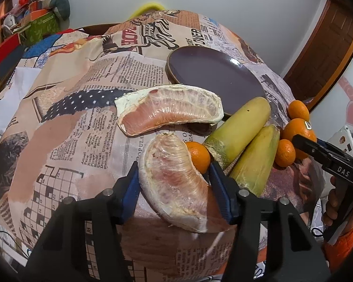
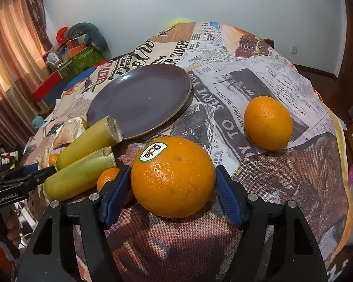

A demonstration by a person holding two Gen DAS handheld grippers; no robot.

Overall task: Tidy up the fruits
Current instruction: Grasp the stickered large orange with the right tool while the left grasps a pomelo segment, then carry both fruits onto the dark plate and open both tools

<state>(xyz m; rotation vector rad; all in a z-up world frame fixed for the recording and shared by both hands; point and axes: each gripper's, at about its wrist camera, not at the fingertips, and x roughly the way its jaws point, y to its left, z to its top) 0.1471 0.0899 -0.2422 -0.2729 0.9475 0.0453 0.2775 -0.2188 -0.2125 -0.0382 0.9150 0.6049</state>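
Straddling fruits with open jaws, left gripper (image 1: 174,183) is framing a pomelo segment (image 1: 176,185), right gripper (image 2: 173,188) the stickered orange (image 2: 173,176), probably for the plate (image 2: 141,101).

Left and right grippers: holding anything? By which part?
Left gripper brackets the near pomelo segment across its middle; right gripper brackets the stickered orange across its widest part. Firm contact cannot be told.

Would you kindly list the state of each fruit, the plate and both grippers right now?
Left gripper: jaws around the near pomelo segment, contact unclear.
Right gripper: jaws around the stickered orange, contact unclear.
Far pomelo segment: peeled, lying beside the plate.
Purple plate: bare.
Sugarcane pieces: cut, side by side.
Plain orange: apart, untouched.
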